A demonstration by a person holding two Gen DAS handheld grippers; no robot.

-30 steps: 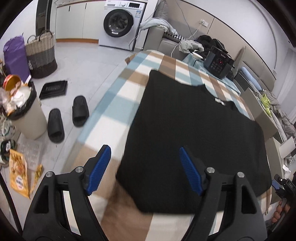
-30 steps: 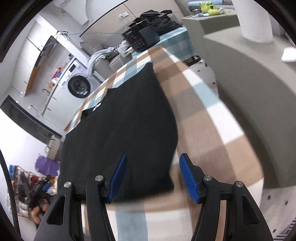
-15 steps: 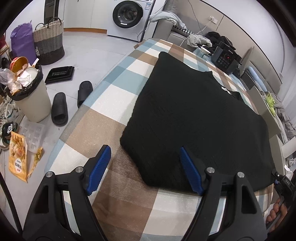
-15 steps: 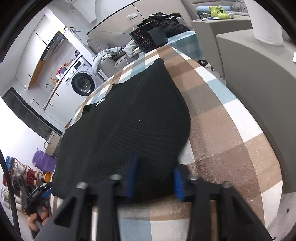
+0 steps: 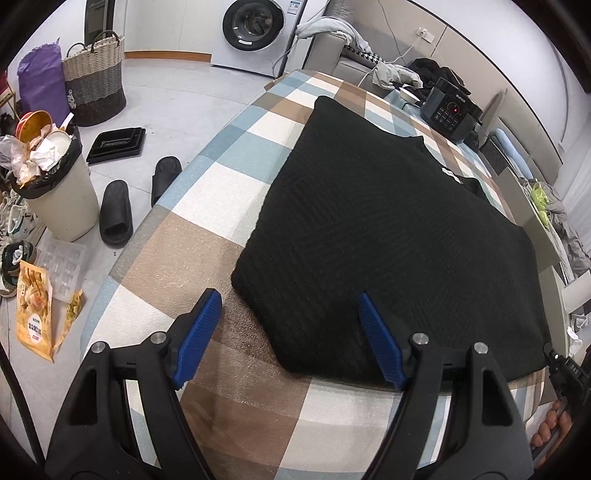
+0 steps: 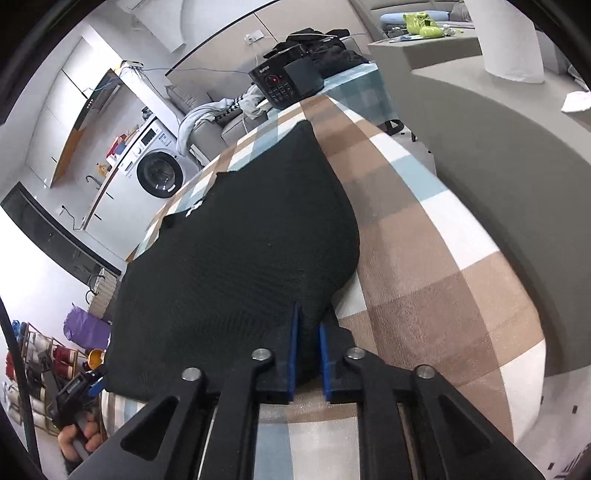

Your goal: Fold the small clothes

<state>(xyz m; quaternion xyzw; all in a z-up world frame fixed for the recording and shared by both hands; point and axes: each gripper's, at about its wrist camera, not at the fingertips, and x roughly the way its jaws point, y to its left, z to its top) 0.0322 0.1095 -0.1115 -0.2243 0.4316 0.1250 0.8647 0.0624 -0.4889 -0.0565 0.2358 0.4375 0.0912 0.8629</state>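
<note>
A black knitted garment [image 5: 388, 236] is lying flat on the bench [image 5: 192, 251], which is wearing a checked cover of brown, pale blue and white squares. The garment is spreading across most of the cover, its neckline with a small white label pointing toward the far end, where a dark appliance with a red light [image 5: 448, 116] is standing.

The left claw [image 5: 290, 334] is hovering with its blue pads spread wide — the near left corner of the garment is lying below and between them, with one pad over bare cover and the other over the knit, neither pressing on the cloth.

The right claw [image 6: 307, 354] is clenching the garment's near right corner [image 6: 308, 332]: its blue pads are standing close together with a fold of black knit pinched between them, just at the hem.

In the left wrist view, fingers [image 5: 550, 432] are showing at the lower right edge, gripping a handle. In the right wrist view, another hand [image 6: 79, 437] is gripping a handle at the lower left.

On the floor beside the bench — a pair of black slippers [image 5: 118, 210], a full waste bin [image 5: 55, 192] and a woven basket [image 5: 94, 79] are sitting, with a washing machine [image 5: 255, 31] standing beyond.
</note>
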